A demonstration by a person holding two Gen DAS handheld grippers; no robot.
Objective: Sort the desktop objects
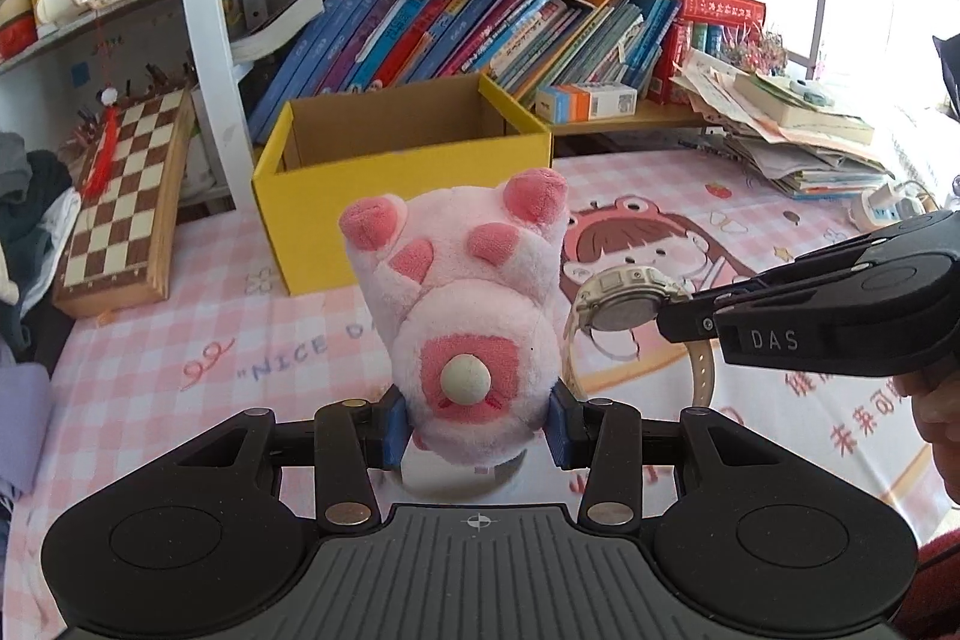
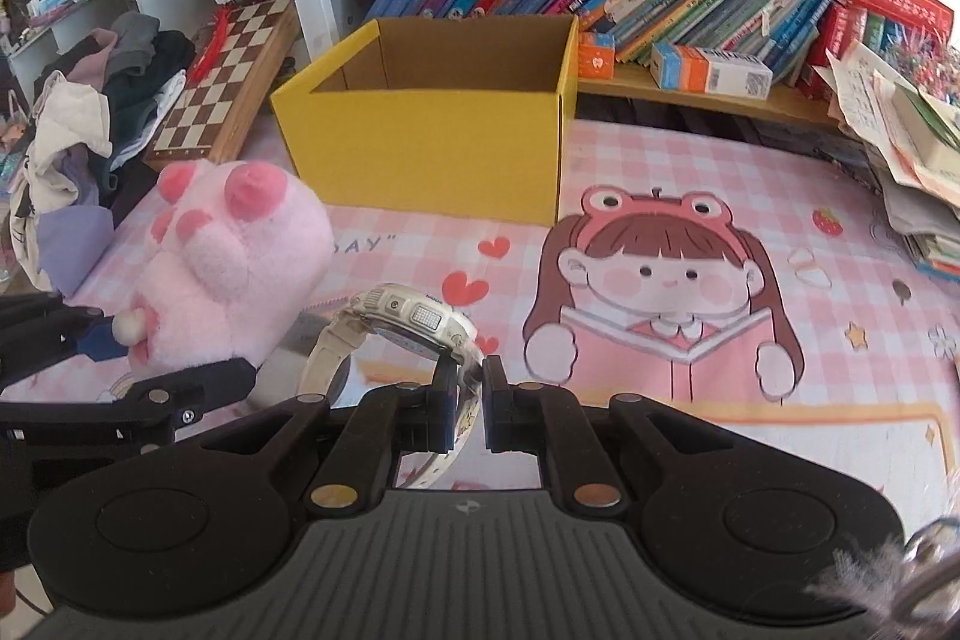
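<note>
My left gripper point(image 1: 478, 427) is shut on a pink plush toy point(image 1: 465, 292), held feet up above the pink desk mat; the toy also shows in the right wrist view point(image 2: 228, 274). My right gripper point(image 2: 468, 400) is shut on the strap of a cream wristwatch point(image 2: 414, 325), held just right of the toy; the watch also shows in the left wrist view point(image 1: 624, 301). An open, empty yellow cardboard box point(image 1: 396, 178) stands on the desk behind both, also in the right wrist view point(image 2: 432, 136).
A chessboard point(image 1: 126, 196) leans at the left beside piled clothes point(image 2: 90, 124). Books point(image 1: 456, 34) fill the shelf behind the box. A stack of papers and books point(image 1: 798, 130) sits at the right. The pink cartoon mat point(image 2: 660, 280) covers the desk.
</note>
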